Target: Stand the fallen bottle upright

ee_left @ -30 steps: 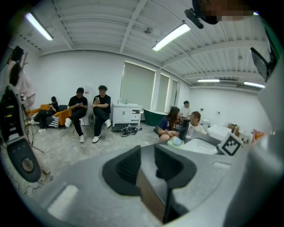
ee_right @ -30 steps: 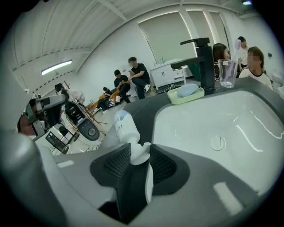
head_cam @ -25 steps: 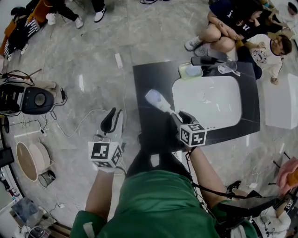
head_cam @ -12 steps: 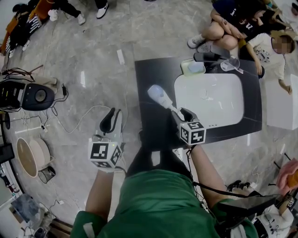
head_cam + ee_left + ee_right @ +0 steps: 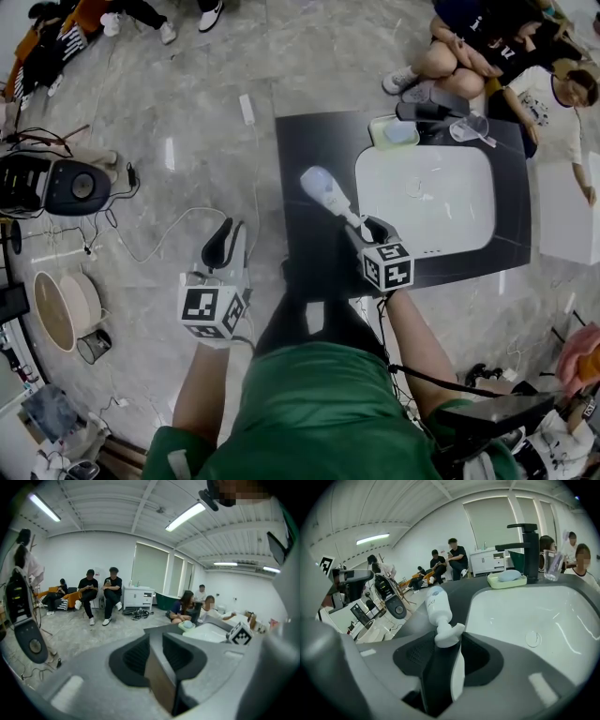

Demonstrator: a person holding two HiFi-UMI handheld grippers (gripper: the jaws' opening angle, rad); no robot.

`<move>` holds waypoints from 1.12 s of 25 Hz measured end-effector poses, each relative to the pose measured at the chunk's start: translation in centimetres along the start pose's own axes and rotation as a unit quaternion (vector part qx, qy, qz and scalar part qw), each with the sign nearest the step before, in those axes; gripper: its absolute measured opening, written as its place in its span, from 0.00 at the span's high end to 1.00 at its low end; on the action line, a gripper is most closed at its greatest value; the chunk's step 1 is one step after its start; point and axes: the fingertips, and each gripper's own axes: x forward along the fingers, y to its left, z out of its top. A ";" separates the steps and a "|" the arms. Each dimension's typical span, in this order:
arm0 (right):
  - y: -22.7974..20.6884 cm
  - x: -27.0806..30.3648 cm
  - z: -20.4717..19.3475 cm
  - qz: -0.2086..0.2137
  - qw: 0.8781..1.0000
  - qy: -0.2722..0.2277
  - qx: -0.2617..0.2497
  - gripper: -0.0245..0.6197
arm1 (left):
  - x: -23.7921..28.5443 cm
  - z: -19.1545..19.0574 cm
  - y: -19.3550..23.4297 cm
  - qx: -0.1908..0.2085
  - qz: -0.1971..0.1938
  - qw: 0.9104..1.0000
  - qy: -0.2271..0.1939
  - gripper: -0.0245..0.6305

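Having just been opening, the jaws of my right gripper [image 5: 367,231] stand apart round the pump head [image 5: 449,634] of the bottle [image 5: 322,191], which lies on its side on the counter [image 5: 305,155] beside the sink [image 5: 441,230] (my left gripper [image 5: 228,246] hangs empty, jaws slightly apart). Pinching only that small pump could swivel the bottle into the sink.

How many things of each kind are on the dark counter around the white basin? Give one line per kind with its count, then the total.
Pump bottle: 1
Soap dish: 1
Soap bar: 1
Black tap: 1
Clear cup: 1
Total: 5
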 end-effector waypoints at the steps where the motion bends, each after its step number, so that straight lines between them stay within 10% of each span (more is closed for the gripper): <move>1: 0.0 -0.1 0.0 -0.001 1.000 -0.005 0.005 0.69 | -0.1 0.0 0.0 -0.001 0.001 1.000 0.001 0.83; 28: 1.2 -5.1 6.6 -0.035 0.996 -0.060 -0.062 0.72 | -1.3 3.7 -1.5 0.003 -0.012 0.999 -0.029 0.84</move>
